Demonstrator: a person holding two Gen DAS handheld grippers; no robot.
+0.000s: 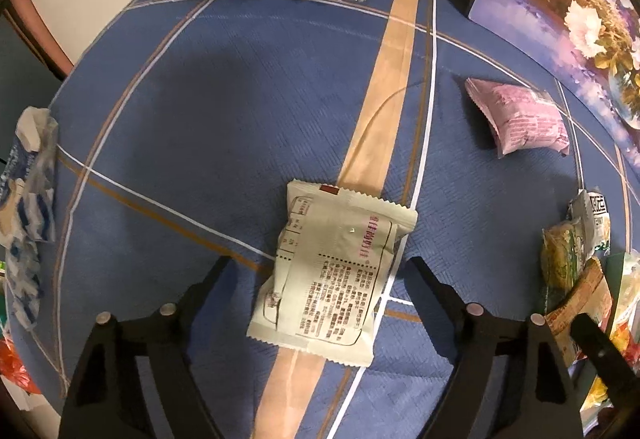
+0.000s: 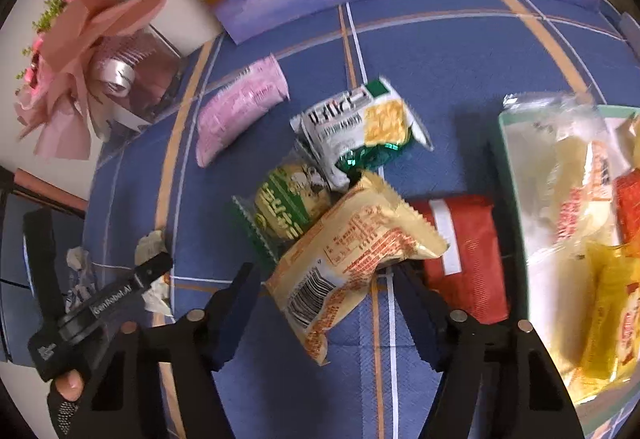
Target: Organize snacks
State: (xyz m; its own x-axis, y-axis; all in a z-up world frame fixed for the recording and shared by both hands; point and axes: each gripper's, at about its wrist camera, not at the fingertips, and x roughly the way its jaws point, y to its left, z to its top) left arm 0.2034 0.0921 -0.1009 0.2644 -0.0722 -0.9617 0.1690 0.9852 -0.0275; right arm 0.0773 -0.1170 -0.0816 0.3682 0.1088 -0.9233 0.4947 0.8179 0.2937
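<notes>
Open blue tablecloth (image 1: 224, 111) left of and beyond the white packet (image 1: 332, 271): free passage. Pink packet (image 1: 520, 119) far right. In the right view, clustered snack packets (image 2: 348, 207) and red packet (image 2: 464, 251) crowd against the tray (image 2: 508, 175).

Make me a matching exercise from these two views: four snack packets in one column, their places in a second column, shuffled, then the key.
1. cream white printed packet
2. pink crimped packet
3. tan orange-printed packet
4. red packet with a white stripe

A. alone on blue cloth near the flower painting
B. between the open left jaws
C. beside the green-rimmed tray
D. between the open right jaws

Pairs: 1-B, 2-A, 3-D, 4-C
</notes>
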